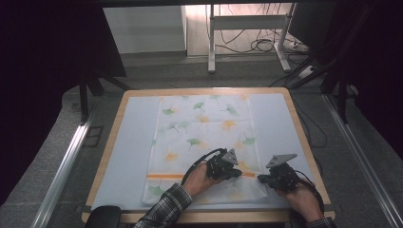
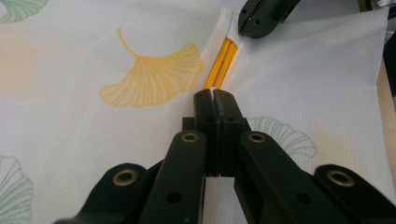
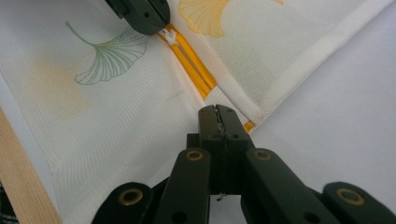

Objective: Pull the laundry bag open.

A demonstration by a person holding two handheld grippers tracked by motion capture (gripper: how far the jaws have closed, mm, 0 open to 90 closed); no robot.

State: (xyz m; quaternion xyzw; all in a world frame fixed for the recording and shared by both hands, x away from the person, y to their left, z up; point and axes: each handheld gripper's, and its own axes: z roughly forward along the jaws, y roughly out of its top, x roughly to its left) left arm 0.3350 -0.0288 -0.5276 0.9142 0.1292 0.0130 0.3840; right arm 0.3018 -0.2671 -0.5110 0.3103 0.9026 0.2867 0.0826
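Note:
A white cloth (image 1: pixel 204 128) printed with green and orange ginkgo leaves lies flat on the table, with an orange stripe (image 1: pixel 164 176) across its near end. My left gripper (image 1: pixel 240 173) is on that stripe near the cloth's right side. Its jaws are together, and a small white pinch of cloth shows at its tips (image 3: pixel 161 28). My right gripper (image 1: pixel 260 179) sits close beside it at the cloth's right hem, also shut on the fabric (image 3: pixel 217 109). Between them the stripe (image 2: pixel 219 67) rises in a short ridge. In the left gripper view, my own tips (image 2: pixel 214 93) meet the stripe's end.
A pale mat (image 1: pixel 133 142) covers the wooden table (image 1: pixel 119 123), whose edge lies just beyond the right hand. Metal rails run along both sides on the floor. A white desk frame (image 1: pixel 211 42) and cables stand behind. A black object (image 1: pixel 102 216) sits at the near left edge.

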